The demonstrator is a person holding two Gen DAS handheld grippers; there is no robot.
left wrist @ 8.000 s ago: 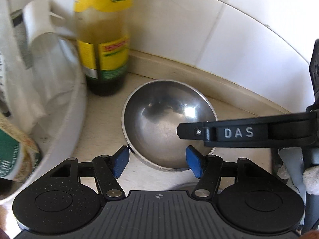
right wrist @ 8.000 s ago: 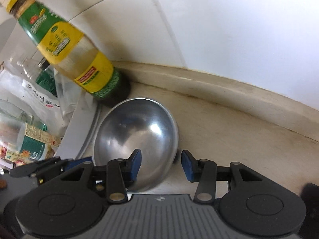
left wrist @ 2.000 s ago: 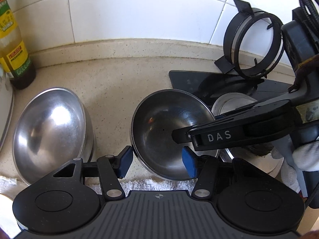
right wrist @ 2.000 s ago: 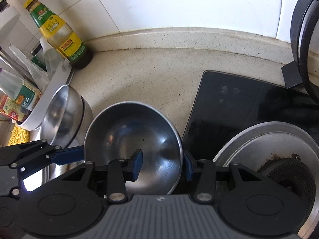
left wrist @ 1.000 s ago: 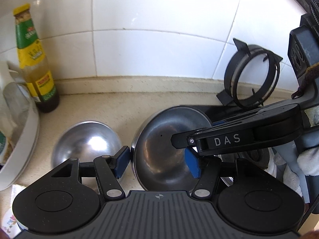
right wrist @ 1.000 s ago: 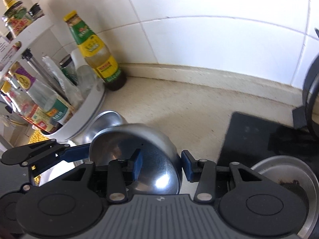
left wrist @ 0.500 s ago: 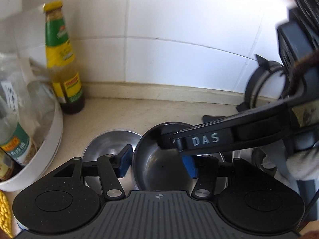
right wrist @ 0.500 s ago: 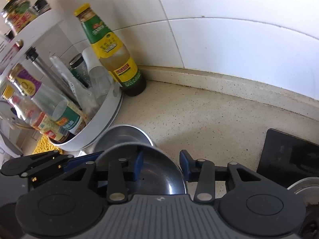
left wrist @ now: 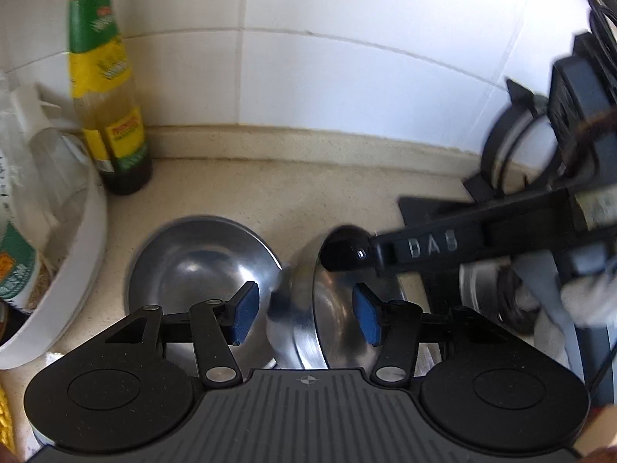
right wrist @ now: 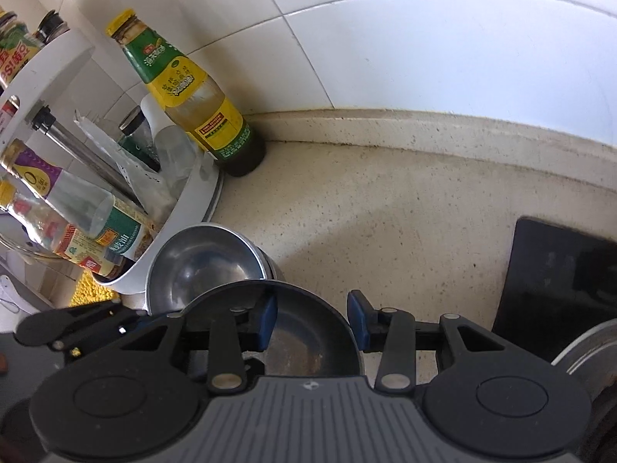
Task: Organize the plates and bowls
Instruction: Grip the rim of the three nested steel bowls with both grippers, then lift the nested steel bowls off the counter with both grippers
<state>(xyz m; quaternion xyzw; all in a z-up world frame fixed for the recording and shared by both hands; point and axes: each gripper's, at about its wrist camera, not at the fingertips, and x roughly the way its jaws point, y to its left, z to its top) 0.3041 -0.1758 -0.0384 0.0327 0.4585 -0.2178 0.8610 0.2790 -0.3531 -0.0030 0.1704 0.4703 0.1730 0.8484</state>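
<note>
Two seconds ago the tilted bowl hung by the black hob; now it has been carried left and stands on edge just beside the second bowl, which rests on the surface. The right hand-held gripper clamps the tilted bowl's rim. The left hand-held gripper straddles its near wall; its jaws have just been opening, and neither pad presses. The white rack crowds the second bowl's left, and a yellow-labelled bottle fills the corner.

Shiny steel bowls, speckled countertop
</note>
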